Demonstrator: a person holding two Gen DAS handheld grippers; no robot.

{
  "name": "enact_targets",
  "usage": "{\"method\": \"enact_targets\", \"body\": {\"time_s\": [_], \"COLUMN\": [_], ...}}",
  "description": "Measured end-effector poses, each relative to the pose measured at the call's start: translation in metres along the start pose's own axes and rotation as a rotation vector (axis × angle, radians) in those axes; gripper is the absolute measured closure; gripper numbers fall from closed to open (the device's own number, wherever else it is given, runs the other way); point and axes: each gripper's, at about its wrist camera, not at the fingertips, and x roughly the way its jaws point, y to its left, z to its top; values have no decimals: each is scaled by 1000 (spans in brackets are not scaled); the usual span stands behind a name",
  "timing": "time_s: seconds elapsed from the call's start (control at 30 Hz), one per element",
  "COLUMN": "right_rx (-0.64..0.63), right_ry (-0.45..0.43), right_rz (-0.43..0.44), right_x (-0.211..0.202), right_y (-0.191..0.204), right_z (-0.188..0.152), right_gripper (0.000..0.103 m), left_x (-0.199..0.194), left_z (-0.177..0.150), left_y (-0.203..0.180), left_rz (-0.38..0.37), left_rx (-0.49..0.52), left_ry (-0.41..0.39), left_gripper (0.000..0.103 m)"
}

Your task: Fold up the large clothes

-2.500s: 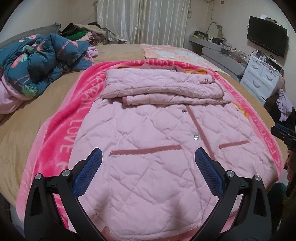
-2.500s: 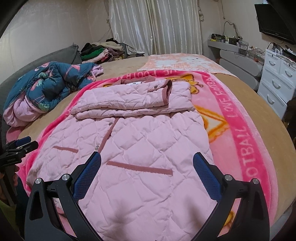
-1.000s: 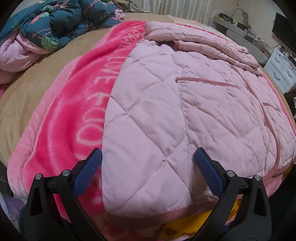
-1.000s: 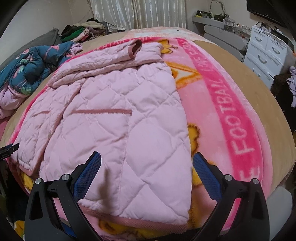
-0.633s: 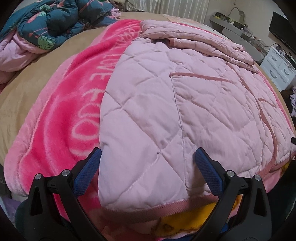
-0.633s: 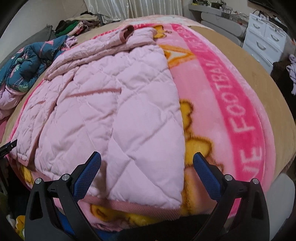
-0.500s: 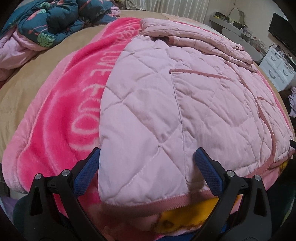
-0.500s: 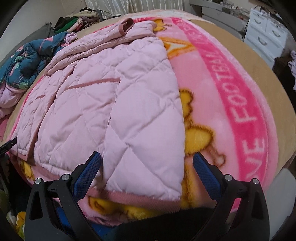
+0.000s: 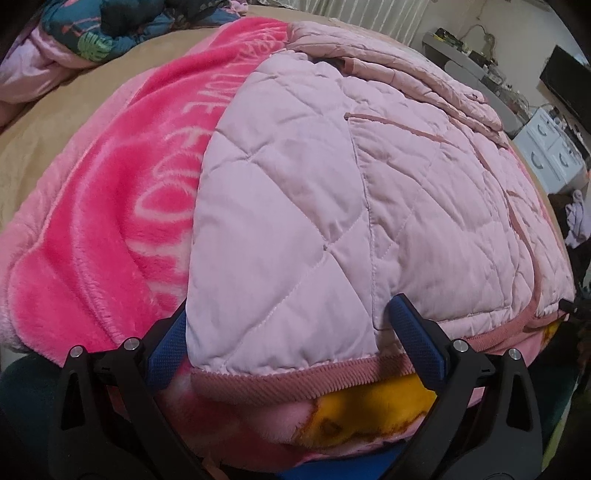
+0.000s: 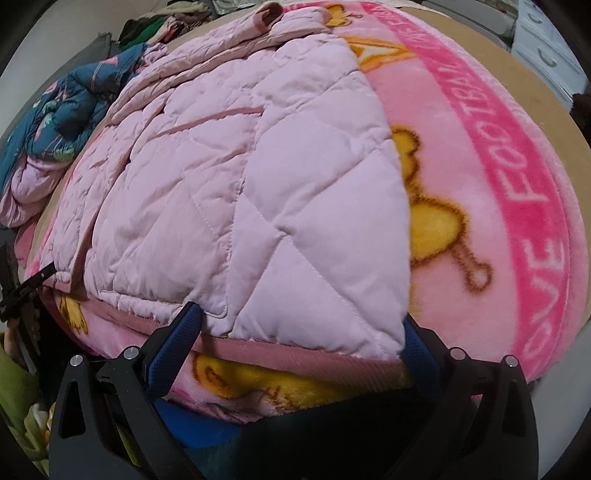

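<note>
Leftmost, a crumpled teal quilt (image 9: pixel 122 29) lay on the tan bed (image 9: pixel 55 122), beside the bright pink blanket (image 9: pixel 107 221) spread across it. On that blanket the pale pink quilted jacket (image 9: pixel 295 206) lay flat, its sleeves folded over the far end and its ribbed hem (image 9: pixel 295 376) at the near edge of the bed. The left gripper (image 9: pixel 295 347) was spread wide, its blue pads (image 9: pixel 417 347) straddling the jacket's left hem corner without pinching it. Further right, the right gripper (image 10: pixel 295 343) was likewise wide open around the other hem corner (image 10: pixel 369 332), the fabric bulging between its fingers. Beyond that corner the blanket showed yellow cartoon figures (image 10: pixel 436 229) and white lettering (image 10: pixel 535 192).
</note>
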Motion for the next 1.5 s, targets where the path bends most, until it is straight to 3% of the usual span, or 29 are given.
{"method": "enact_targets", "body": {"time_s": [0.07,0.23,0.4,0.5,0.6,0.7,0.83,0.9,0.97,1.03,1.1,1.3,1.5], "right_rx": [11,15,19,54,68,57,53,43,36,36,57,26,-15], "right_ry": [-3,-94,-187,-234,-200,-163,-129,-112,-120,-153,-195,-347,-480], "right_rz": [16,48,72,118,116,110,104,117,103,95,113,158,206], "right_x": [1,-6,-20,-27,-20,-13,-7,-4,-5,-11,-19,-53,-84], "right_y": [-2,2,1,-1,-4,3,7,8,9,9,5,13,26], "right_z": [2,1,-3,-3,2,4,5,4,3,2,1,9,39], "right_gripper": [4,42,72,73,68,55,45,40,45,71,81,86,87], "left_x": [1,4,4,4,3,-1,-7,-11,-19,-28,-39,-65,-82], "left_z": [1,2,2,2,2,3,4,6,9,13,18,36,57], "left_y": [0,1,0,-1,-2,-6,-18,-23,-24,-23,-24,-39,-53], "left_rz": [-3,-10,-8,-9,-9,-27,-12,-12,-17,-35,-59,-66,-81], "left_rx": [-5,-22,-26,-26,-23,-9,37,53,53,48,46,86,98], "left_ry": [-4,-16,-25,-24,-29,-44,-66,-78,-105,-129,-164,-251,-326], "left_gripper": [9,9,9,9,12,32,65,75,87,92,93,94,94]}}
